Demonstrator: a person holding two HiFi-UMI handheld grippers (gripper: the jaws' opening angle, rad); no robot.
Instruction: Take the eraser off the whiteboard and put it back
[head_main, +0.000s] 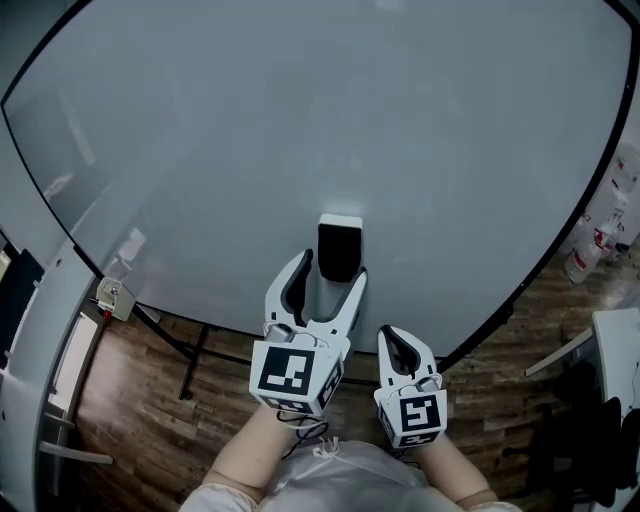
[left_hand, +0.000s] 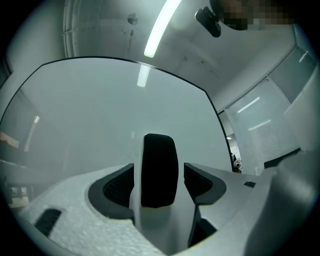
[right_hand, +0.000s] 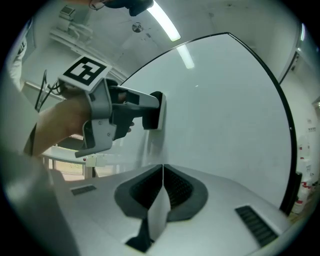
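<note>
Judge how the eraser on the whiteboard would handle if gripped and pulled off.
The eraser looks like a rigid block, so it is probably stiff and light. It clings unsupported to the upright whiteboard, so it is likely magnetic; expect slight resistance.

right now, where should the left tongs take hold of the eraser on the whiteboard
Grip the eraser by its two long sides, coming straight at the whiteboard. It stands upright and narrow, flat on the board, and the open left tongs straddle it.
</note>
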